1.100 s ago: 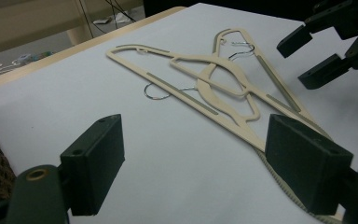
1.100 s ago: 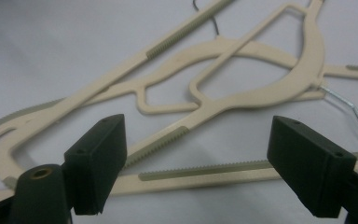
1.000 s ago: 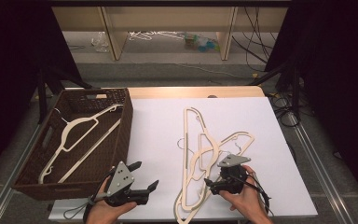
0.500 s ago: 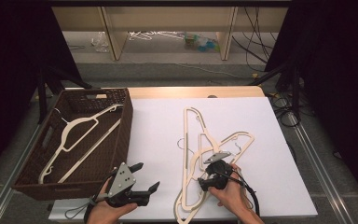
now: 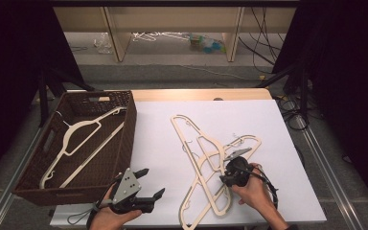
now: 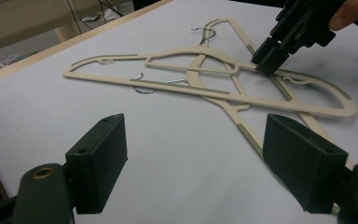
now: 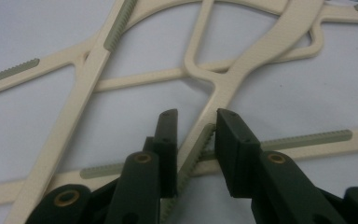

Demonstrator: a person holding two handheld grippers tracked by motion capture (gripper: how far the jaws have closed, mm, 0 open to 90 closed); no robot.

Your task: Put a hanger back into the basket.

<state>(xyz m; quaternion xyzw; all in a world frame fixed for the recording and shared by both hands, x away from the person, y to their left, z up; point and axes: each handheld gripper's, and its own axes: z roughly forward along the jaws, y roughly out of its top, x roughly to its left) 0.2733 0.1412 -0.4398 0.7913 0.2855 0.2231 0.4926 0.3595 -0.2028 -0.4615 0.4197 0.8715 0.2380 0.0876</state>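
At the near edge of the table [image 5: 287, 120], the left tongs [image 5: 147, 184] hang over bare white surface just right of the basket, held in the person's left hand [image 5: 110, 218]. Their jaws stand wide apart with nothing between them; in the left gripper view the white table top shows plainly in the gap.

A little farther in and to the right, the right tongs [image 5: 224, 178] are down among the cream hangers [image 5: 206, 158], gripped by the right hand [image 5: 254, 189]. In the right gripper view the tongs [image 7: 196, 149] stand narrow, one jaw on each side of a hanger bar [image 7: 223, 88] with a ribbed grey strip along it. The bar runs up between the jaws, and a sliver of gap shows on the left jaw's side, so whether they press on it I cannot tell. The left gripper view shows the same tongs [image 6: 268, 58] tipped down onto the pile.

The hangers lie flat on the white table, crossed and overlapping one another in a loose heap right of centre, their metal hooks [image 6: 205, 32] pointing different ways.

At the left, a dark woven basket [image 5: 127, 139] sits on the table's edge with one more cream hanger [image 5: 84, 139] lying inside it.

Beyond the table, a shelf unit [image 5: 172, 28] stands on the floor with small clutter beneath, and cables [image 5: 268, 38] trail at the far right.
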